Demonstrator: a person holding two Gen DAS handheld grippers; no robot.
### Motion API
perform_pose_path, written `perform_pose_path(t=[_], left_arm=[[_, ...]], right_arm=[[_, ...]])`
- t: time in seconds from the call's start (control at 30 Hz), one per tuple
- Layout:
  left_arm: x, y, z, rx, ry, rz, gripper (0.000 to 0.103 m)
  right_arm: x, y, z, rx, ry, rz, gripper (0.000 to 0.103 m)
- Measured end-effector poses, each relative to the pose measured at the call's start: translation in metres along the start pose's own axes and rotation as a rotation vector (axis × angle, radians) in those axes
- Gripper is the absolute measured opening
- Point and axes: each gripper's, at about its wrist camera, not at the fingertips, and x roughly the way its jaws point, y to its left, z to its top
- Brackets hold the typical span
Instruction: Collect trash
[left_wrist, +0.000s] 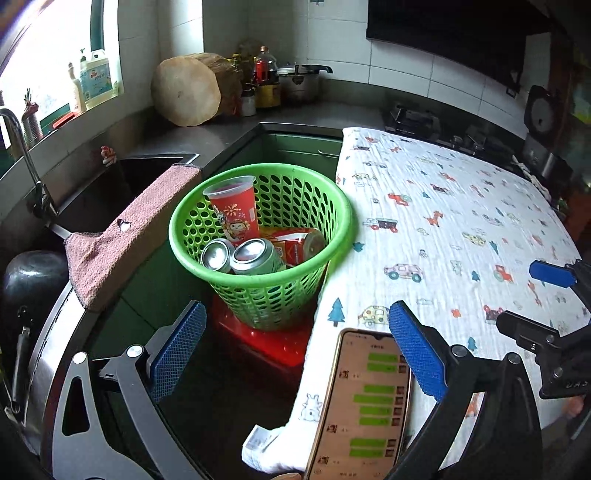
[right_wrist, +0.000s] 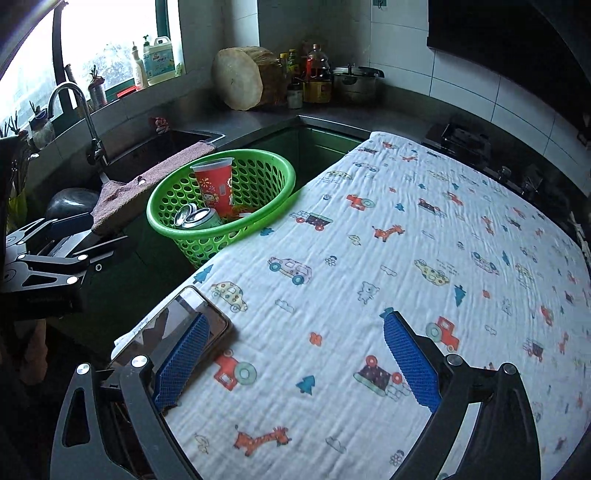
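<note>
Trash sits in the green basket (left_wrist: 258, 236): red cup (left_wrist: 232, 210) upright against the far-left wall, two cans (left_wrist: 240, 256) lying on their sides in front of it with silver ends facing out, a red-yellow wrapper (left_wrist: 299, 242) to the right of the cans. Same contents show from the right wrist, with the wrapper mostly hidden behind the basket rim.

Basket stands on a red stool (left_wrist: 269, 343), just left of the cloth-covered table (left_wrist: 443, 229), rim touching or nearly touching the cloth edge. Cloth is white with cars, giraffes and trees. No trash visible on the cloth.

Phone (left_wrist: 365, 402) lies on the near-left corner of the cloth, nearer than the basket, screen lit with a chat.

Left gripper (left_wrist: 295, 350) hangs in front of the basket, over the gap between stool and table, fingers wide apart, nothing between the blue pads (left_wrist: 181, 350). Right pad overlaps the phone's top corner in view; contact unclear.

Right gripper (right_wrist: 295, 350) is over the cloth, right of the basket, fingers wide, holding nothing. Its left pad (right_wrist: 181, 358) overlaps the phone in view.

Left of the basket: pink towel (left_wrist: 125, 236) draped on the sink (left_wrist: 122, 177) edge, tap (left_wrist: 22, 147) beyond. Behind the basket in the counter corner: wood block (left_wrist: 188, 90), bottles (left_wrist: 264, 74), pot (left_wrist: 301, 83). Stove (left_wrist: 443, 129) beyond the table's far edge.
</note>
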Motion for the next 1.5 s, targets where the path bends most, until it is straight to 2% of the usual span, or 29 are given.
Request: perform_pose_path(t=[0.1,0.23,0.47,0.73,1.2,1.5], left_arm=[[-0.008,-0.008,-0.012,0.014,-0.002,-0.012,0.098],[-0.018,-0.015,-0.027,0.026,-0.019,0.009,0.098],[-0.030,-0.020,-0.040,0.028,-0.021,0.008,0.098],[-0.041,-0.025,-0.048,0.037,-0.034,-0.002,0.098],[-0.059,-0.030,-0.050,0.058,-0.078,-0.020,0.098],[-0.059,-0.038,-0.052,0.070,-0.077,-0.040,0.098]], right_arm=[[-0.010,-0.005,-0.011,0.036,-0.016,0.008,0.093],[-0.024,-0.009,-0.022,0.071,-0.049,-0.002,0.093],[-0.036,-0.009,-0.039,0.108,-0.081,0.015,0.093],[-0.040,-0.005,-0.053,0.116,-0.085,0.000,0.093],[-0.052,-0.005,-0.055,0.113,-0.113,-0.034,0.093],[-0.059,-0.013,-0.060,0.125,-0.118,-0.049,0.093]])
